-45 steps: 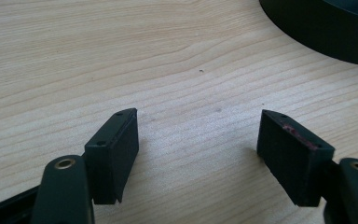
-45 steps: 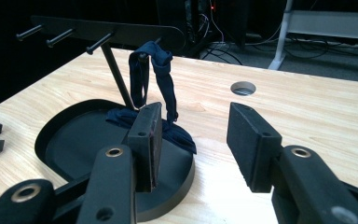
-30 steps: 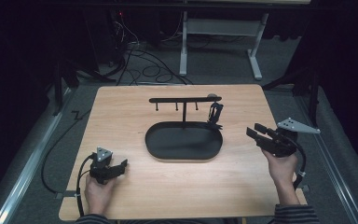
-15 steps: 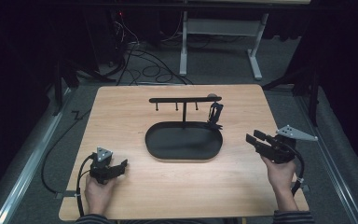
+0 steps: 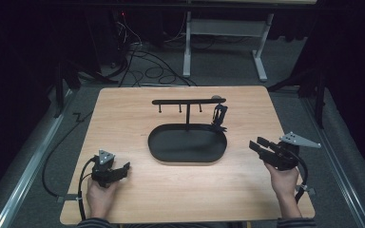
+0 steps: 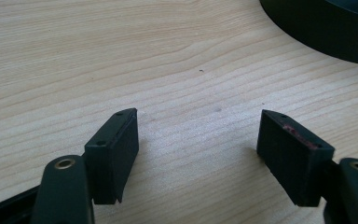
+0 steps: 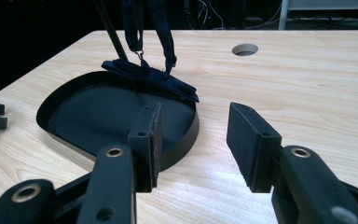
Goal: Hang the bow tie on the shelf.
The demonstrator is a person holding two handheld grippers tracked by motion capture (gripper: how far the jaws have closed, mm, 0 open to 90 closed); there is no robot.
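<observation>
Black right gripper (image 5: pixel 260 143) lower than a second ago — spread, empty, nearer the dark strap (image 7: pixel 149 70) hanging off the stand (image 5: pixel 188 101) onto the tray rim (image 5: pixel 158 153). Left gripper (image 5: pixel 121 167) spread, resting — pick-up likely next.

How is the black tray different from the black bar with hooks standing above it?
The tray is a wide, low oval lying flat on the table; the bar is thin and straight, held up on a post. The tray looks bare inside, apart from the strap's end draped over its rim; the bar has a dark strap hanging from one end. Both are black and joined into one stand.
</observation>
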